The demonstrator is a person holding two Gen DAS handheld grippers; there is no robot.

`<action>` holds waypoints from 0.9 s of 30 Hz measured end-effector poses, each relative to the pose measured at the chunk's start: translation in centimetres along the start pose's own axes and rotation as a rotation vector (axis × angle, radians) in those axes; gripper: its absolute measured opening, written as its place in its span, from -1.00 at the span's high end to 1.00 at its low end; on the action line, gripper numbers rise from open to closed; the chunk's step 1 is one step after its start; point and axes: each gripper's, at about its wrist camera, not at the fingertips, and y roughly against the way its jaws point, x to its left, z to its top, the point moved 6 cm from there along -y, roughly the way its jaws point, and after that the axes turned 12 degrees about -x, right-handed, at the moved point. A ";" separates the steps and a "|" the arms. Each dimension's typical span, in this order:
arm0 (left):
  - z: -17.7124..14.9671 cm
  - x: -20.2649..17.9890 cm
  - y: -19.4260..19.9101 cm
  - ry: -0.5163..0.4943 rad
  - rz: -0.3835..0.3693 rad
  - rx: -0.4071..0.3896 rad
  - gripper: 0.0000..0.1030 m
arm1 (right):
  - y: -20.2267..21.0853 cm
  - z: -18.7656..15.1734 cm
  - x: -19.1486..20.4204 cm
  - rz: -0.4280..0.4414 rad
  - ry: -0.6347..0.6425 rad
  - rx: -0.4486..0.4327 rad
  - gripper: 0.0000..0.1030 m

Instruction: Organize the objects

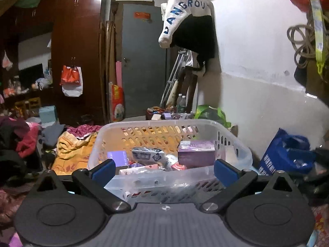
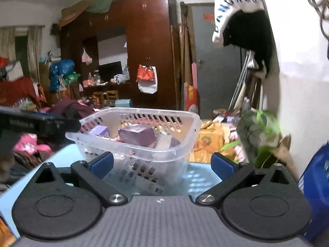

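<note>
A clear plastic basket (image 1: 115, 127) with slotted walls stands right in front of my left gripper (image 1: 164, 169), which is open and empty, its blue pads level with the near rim. Inside lie a purple box (image 1: 196, 153), a dark patterned pack (image 1: 148, 156), a small lilac box (image 1: 117, 157) and other small packs. In the right wrist view the same basket (image 2: 193, 121) stands on a light blue surface (image 2: 199, 177). My right gripper (image 2: 162, 163) is open and empty just before it. The purple box (image 2: 136, 136) shows inside.
Piles of clothes (image 1: 26, 138) and an orange cloth (image 1: 72, 150) lie left of the basket. A blue bag (image 1: 287, 154) sits to the right by the white wall. A dark wardrobe (image 1: 78, 51) and a grey door (image 1: 144, 61) stand behind. The other gripper's black body (image 2: 39, 123) reaches in at left.
</note>
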 end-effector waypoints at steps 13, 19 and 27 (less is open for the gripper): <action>-1.3 0.1 1.3 -0.006 0.042 0.034 -0.99 | -0.5 -0.2 -0.9 -0.022 0.020 0.027 -1.00; -1.5 0.5 1.5 -0.004 0.049 0.035 -0.99 | -0.4 -0.4 -0.9 -0.020 0.032 0.024 -1.00; -1.4 0.5 1.9 -0.008 0.056 0.024 -0.99 | -0.1 0.0 -0.7 -0.021 0.031 0.009 -1.00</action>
